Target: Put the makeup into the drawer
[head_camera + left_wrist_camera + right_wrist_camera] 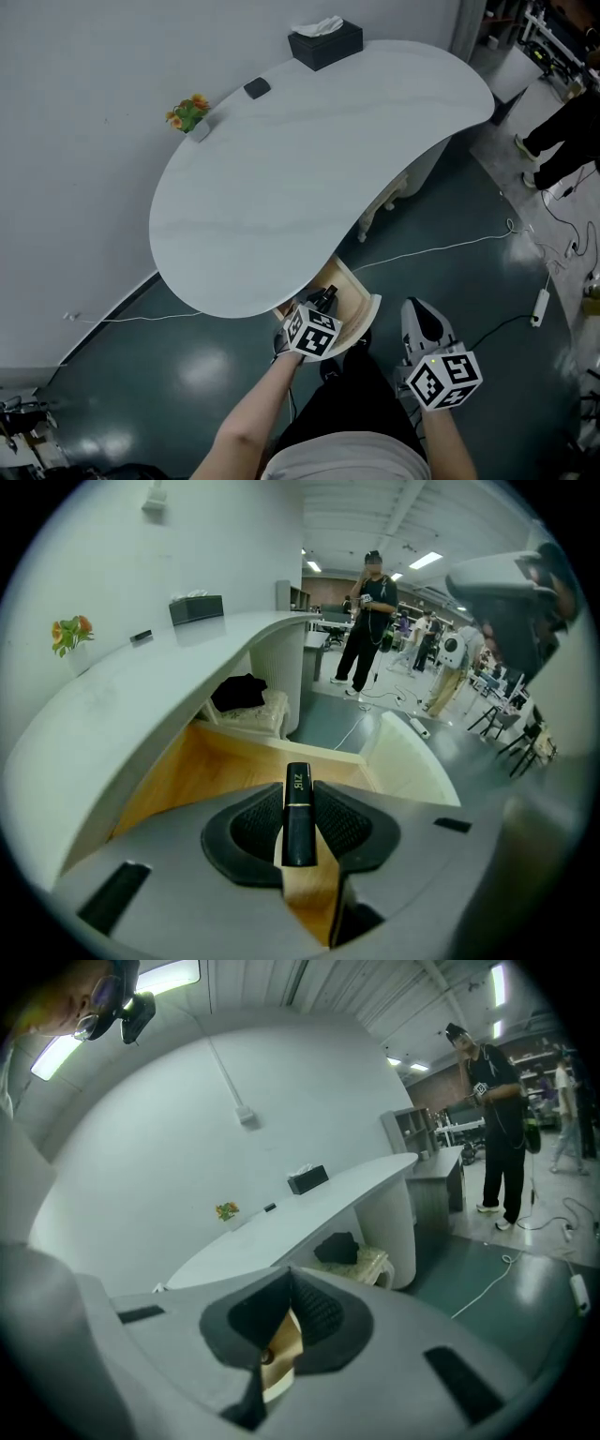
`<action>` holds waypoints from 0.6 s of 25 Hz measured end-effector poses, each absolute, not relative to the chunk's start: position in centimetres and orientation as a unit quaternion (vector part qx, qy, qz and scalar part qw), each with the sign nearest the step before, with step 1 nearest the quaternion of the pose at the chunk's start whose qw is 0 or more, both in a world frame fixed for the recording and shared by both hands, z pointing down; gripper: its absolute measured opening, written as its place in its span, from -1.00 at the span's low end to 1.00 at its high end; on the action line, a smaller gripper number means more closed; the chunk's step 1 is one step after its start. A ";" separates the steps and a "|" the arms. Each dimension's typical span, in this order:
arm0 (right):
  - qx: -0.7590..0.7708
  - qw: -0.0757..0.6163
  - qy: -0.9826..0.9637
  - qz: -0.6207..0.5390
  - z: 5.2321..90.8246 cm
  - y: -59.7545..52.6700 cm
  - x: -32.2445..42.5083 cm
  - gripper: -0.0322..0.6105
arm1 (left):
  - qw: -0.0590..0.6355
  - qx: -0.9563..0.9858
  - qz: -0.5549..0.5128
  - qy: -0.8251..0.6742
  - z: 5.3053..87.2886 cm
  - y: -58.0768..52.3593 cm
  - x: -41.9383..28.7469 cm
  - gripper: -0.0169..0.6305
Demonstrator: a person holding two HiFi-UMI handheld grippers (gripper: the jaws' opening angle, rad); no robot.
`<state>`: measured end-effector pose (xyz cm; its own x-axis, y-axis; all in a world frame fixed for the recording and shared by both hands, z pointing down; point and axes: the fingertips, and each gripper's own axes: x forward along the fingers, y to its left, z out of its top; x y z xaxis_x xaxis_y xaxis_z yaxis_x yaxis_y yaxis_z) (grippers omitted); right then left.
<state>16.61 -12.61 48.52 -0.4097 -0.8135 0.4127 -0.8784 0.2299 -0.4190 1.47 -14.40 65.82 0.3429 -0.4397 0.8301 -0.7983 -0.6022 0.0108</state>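
Drawer (361, 298) — tabletop's (281, 187) near edge and left gripper (323, 298) are covering most; far-edge dark item (257, 89) is showing too small to identify.

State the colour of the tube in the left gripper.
The makeup tube: black, pale lettering at its tip; best in left gripper view.

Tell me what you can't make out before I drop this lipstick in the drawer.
- Floor of the drawer: head view, the left gripper covers most of it.
- The lipstick: head view, lost among that gripper's dark tips.
- A dark item on the table: head view, too small to name.
- A round bit behind the shut right gripper: right gripper view, only a sliver shows.
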 end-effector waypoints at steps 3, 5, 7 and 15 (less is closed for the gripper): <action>0.540 0.058 -0.780 0.311 49.1 -12.9 16.9 -0.89 | 0.218 0.787 0.432 -0.383 67.2 -14.6 1.7 -0.63; 0.542 0.061 -0.777 0.314 49.4 -13.2 17.2 -0.89 | 0.225 0.784 0.438 -0.377 68.1 -14.6 2.0 -0.63; 0.544 0.063 -0.775 0.316 49.7 -13.5 17.4 -0.89 | 0.232 0.783 0.444 -0.370 68.9 -14.6 2.3 -0.63; 0.540 0.077 -0.770 0.331 51.1 -13.7 17.2 -0.89 | 0.238 0.779 0.467 -0.344 71.0 -15.0 3.0 -0.63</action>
